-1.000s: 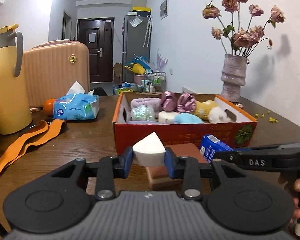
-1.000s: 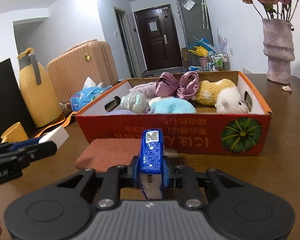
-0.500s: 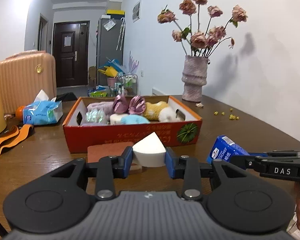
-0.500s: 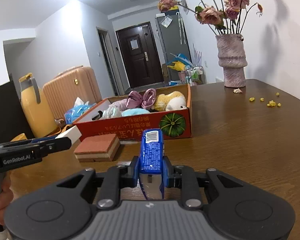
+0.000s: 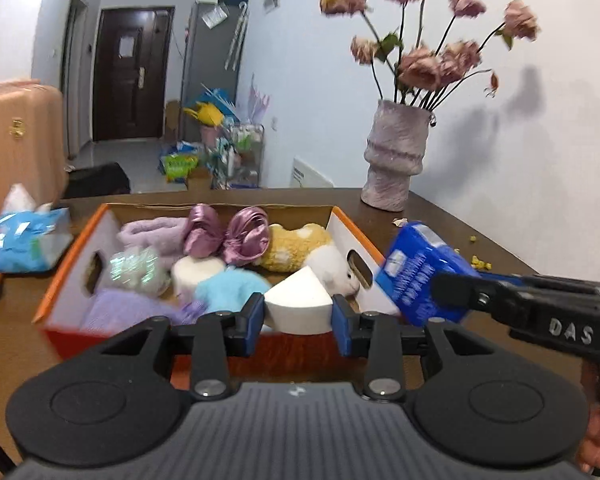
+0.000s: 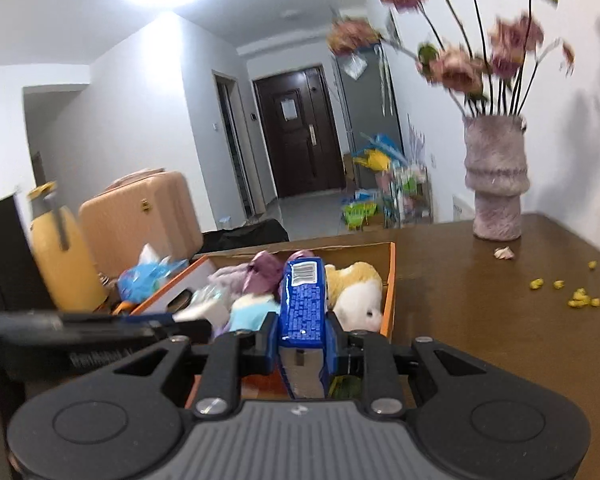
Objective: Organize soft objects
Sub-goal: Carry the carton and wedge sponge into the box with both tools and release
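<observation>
My left gripper [image 5: 298,312] is shut on a white wedge sponge [image 5: 298,303] and holds it over the near edge of the orange cardboard box [image 5: 66,276]. My right gripper [image 6: 302,340] is shut on a blue tissue pack [image 6: 303,304] and holds it over the box's right end [image 6: 389,280]; the pack also shows in the left wrist view [image 5: 420,272]. The box holds several soft things: purple bows [image 5: 226,234], a yellow-and-white plush [image 5: 300,250], a light blue pad [image 5: 230,286], lilac cloth [image 5: 120,310].
A vase of dried roses [image 5: 394,160] stands on the brown table [image 6: 500,320] at the back right, with yellow crumbs [image 6: 576,300] near it. A blue tissue packet [image 5: 20,240], a yellow thermos [image 6: 62,256] and a peach suitcase [image 6: 140,216] are on the left.
Both grippers have risen and moved forward over the box, each still holding its object. The box is now seen from above and much closer.
</observation>
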Action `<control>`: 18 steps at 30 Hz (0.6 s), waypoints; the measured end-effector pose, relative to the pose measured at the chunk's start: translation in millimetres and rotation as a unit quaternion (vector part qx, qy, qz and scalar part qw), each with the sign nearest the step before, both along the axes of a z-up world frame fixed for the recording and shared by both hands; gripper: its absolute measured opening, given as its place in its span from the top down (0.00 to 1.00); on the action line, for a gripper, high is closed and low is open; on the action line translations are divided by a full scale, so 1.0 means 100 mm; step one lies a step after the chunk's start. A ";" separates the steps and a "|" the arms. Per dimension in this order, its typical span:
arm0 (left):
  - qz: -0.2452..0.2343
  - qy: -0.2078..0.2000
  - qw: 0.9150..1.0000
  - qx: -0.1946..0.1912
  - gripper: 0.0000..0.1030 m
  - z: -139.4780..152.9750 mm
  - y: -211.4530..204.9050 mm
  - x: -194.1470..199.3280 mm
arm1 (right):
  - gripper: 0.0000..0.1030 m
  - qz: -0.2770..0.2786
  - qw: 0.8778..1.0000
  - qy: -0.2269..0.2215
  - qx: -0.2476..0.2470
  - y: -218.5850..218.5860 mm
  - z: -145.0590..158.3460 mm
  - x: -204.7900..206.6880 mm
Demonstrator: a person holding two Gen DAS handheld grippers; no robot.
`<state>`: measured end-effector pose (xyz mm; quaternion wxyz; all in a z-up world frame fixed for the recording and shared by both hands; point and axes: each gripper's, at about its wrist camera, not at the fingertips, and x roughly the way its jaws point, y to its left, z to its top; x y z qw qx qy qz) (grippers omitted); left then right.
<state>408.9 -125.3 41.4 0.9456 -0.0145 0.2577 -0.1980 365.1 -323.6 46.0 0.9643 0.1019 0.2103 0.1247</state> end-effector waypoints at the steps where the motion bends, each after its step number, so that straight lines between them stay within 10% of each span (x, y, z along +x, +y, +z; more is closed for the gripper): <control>1: -0.001 0.006 1.000 0.001 0.65 -0.02 -0.05 0.12 | 0.78 0.007 1.000 0.009 0.003 -0.02 0.00 0.17; 13: 0.019 0.021 0.999 0.045 0.62 -0.28 -0.24 1.12 | 0.76 0.024 0.997 0.080 0.005 0.15 -0.27 1.58; 18: 0.011 0.048 0.998 0.036 0.42 -0.42 -0.16 1.35 | 0.61 0.020 0.995 0.091 0.031 0.20 -0.39 1.69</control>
